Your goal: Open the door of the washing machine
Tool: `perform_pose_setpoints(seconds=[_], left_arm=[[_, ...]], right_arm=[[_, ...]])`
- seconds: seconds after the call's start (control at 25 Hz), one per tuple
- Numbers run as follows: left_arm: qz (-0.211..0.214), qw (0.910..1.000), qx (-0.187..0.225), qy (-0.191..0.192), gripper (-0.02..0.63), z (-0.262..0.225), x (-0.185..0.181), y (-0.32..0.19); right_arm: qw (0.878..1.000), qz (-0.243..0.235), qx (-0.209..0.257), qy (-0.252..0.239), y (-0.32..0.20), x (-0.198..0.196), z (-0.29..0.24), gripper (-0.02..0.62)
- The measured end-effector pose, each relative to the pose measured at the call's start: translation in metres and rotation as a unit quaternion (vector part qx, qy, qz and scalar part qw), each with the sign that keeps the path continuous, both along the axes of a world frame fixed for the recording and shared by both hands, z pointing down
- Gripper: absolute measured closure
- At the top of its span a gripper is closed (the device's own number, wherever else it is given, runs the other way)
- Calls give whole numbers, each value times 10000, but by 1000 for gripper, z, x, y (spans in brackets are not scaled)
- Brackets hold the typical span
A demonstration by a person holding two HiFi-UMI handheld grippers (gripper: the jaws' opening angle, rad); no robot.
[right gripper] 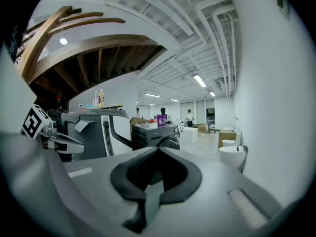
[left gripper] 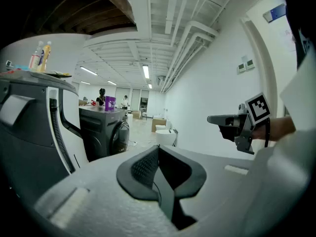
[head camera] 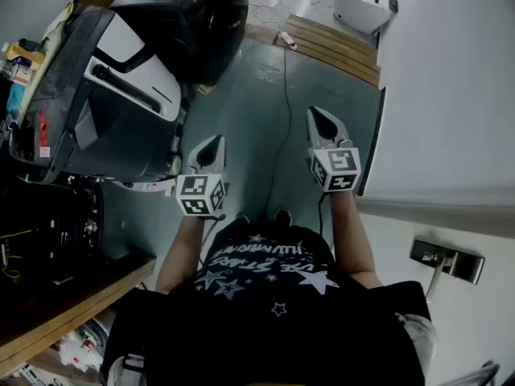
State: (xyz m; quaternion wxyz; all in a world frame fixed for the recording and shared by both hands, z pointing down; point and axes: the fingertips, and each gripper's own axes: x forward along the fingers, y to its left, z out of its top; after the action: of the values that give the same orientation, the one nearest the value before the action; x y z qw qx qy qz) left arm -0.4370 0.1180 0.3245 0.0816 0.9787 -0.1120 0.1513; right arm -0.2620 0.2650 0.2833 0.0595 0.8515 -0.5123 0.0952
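Note:
A dark front-loading washing machine (head camera: 189,22) stands at the upper left of the head view, a few steps ahead of me. Its round door (left gripper: 120,138) looks closed; the machine also shows in the right gripper view (right gripper: 153,132). Both grippers hang in mid-air over the floor, far from it and side by side. My left gripper (head camera: 214,141) is shut with nothing in it (left gripper: 159,149). The same goes for my right gripper (head camera: 320,117), whose jaws meet on nothing (right gripper: 157,149).
A big grey and white appliance (head camera: 121,95) with bottles (left gripper: 40,56) on top stands close on my left. A white wall (head camera: 451,79) with a door handle (head camera: 447,260) runs along the right. A cable (head camera: 286,79) crosses the floor; a white basin (head camera: 362,2) sits beyond a wooden platform (head camera: 334,47).

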Motion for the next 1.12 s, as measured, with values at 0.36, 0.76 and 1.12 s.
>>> perform_pose_setpoints(seconds=[0.36,0.76,1.12], left_arm=[[67,9999,31,-93,595,8,-38,-11],[302,9986,-336,-260,595,39,-76,-20],[459,9976,-323,-408,595,49,-32,-24]], right_arm=[[9999,-43,-11,-126,-19,-36,6,594],[9984,420,262,-262,-11,-68,19,592],[9950,506,186,-846,-8,-25,48,332]])
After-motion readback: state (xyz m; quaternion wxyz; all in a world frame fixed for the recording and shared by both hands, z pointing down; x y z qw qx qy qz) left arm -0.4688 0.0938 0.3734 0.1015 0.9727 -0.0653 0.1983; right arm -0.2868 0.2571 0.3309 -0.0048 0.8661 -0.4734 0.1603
